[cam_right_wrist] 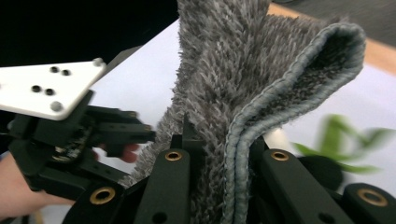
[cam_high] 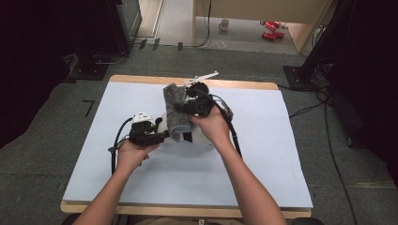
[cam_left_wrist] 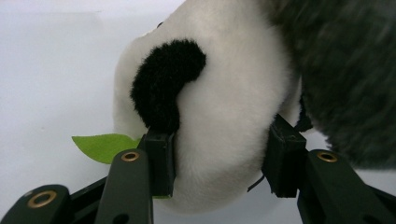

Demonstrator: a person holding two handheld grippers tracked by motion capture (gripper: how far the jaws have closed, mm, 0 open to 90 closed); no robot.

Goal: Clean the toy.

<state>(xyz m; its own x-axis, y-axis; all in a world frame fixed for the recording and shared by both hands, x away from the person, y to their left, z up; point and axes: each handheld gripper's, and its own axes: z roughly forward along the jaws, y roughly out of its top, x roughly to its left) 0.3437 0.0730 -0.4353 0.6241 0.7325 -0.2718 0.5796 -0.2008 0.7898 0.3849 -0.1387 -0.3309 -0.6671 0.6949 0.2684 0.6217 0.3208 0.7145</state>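
Black jaws of my left gripper [cam_left_wrist: 217, 163] squeeze the white panda plush [cam_left_wrist: 224, 112] at desk centre, while my right gripper [cam_right_wrist: 219, 154], at one o'clock, pinches the grey shaggy cloth [cam_right_wrist: 243, 70] by its hem. Best peel slowly, left grip anchoring.

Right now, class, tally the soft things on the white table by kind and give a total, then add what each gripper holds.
Plush panda toy: 1, pinched by the left gripper.
Grey shaggy cloth: 1, gripped at a fold by the right gripper.
Total: 2
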